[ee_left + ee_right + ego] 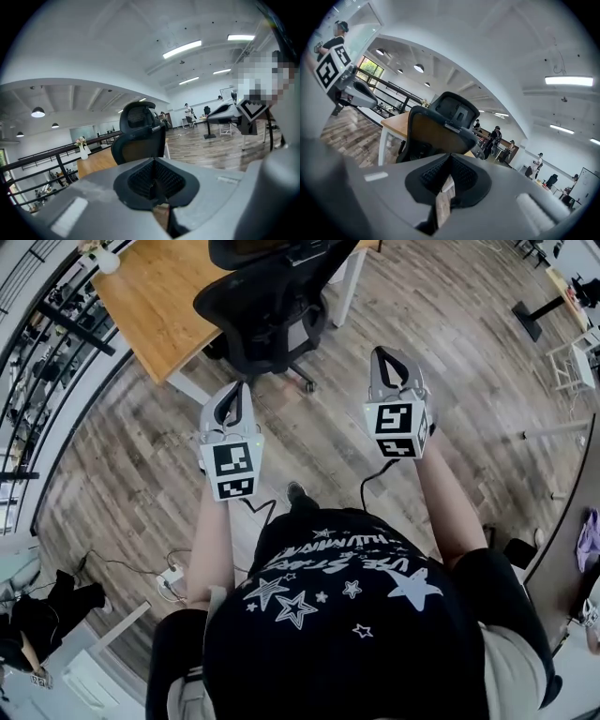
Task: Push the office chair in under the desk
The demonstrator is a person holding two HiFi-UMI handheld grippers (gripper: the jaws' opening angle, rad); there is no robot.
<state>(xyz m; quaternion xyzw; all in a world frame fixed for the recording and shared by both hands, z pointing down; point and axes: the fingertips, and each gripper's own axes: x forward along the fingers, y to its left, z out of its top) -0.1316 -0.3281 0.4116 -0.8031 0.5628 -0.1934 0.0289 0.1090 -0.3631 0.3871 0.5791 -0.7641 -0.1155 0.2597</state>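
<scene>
Left gripper (232,390), grey with a black-and-white marker cube, jaws pressed together on nothing, held out at the left above the floor; the same closed, empty jaws in the left gripper view (154,161). Right gripper (390,352) likewise shut with nothing between the tips, held out at the right and a little higher in the head view; tips together in the right gripper view too (450,158). Nearest of all, low in the head view, a black T-shirt with white stars (347,615) and two bare forearms behind the grippers, a thin black cable (365,498) hanging from the right one. Underneath, grey-brown wooden plank floor (469,362). Ahead of both pairs of jaws and clear of them, the black mesh-backed office chair (267,306) with a headrest, back turned toward the grippers, standing at the corner of the light wooden desk (150,296) with white legs, wheeled base out on the floor. From the left gripper view, chair back (139,136) upright, desk top (96,161) to its left, white vase of flowers (83,150) near the far edge. Beyond the desk, black metal railing (52,329). Far off in the right gripper view, several standing people (494,138) under long ceiling lights (569,80).
</scene>
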